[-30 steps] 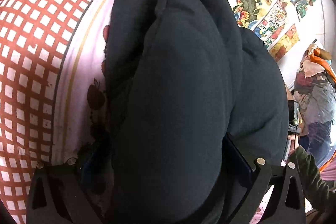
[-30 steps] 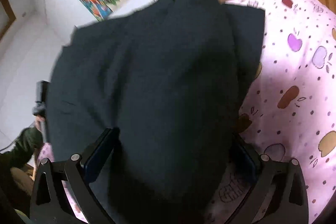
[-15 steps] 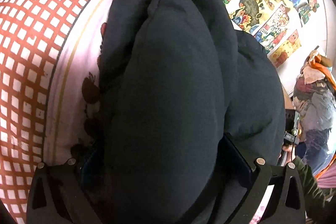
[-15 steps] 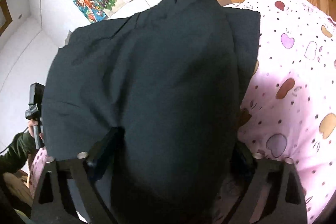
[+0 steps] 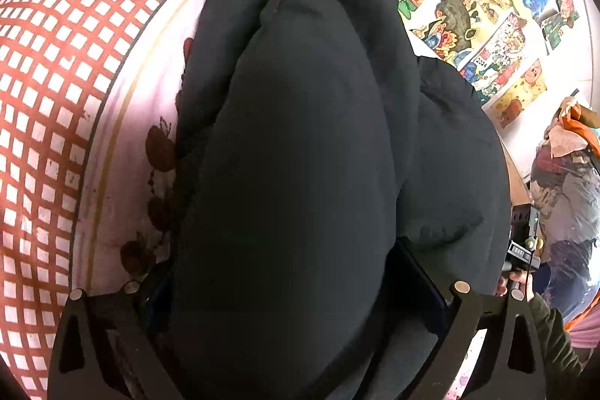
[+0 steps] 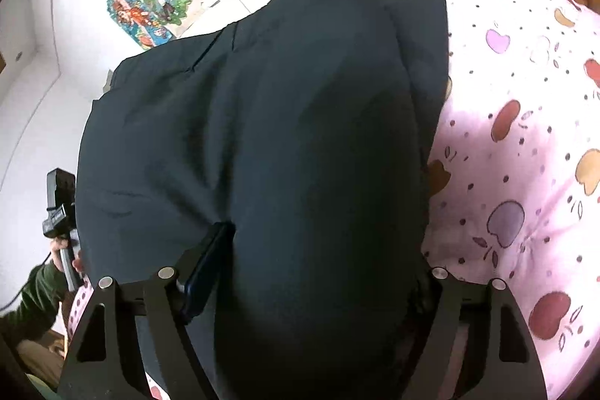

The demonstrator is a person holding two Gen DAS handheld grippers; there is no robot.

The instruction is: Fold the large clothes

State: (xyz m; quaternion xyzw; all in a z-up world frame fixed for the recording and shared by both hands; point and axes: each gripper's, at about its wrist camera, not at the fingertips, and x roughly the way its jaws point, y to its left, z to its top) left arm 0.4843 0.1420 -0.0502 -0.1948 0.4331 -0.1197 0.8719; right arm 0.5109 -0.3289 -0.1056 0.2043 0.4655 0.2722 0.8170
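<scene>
Tongs (image 6: 311, 272) closing round dark garment (image 6: 281, 137) (long axis pointing away).

Left gripper (image 5: 296, 291) low in frame, jaws clamped on bulging dark fabric, right gripper (image 6: 311, 272) likewise low, jaws closing around fabric

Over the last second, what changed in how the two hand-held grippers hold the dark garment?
The right hand-held gripper is closing its jaws on a thick fold of the dark garment; the left finger that stood clear now presses into the cloth. The left hand-held gripper stays clamped on its fold. The garment has not shifted on the pink bedding.
</scene>
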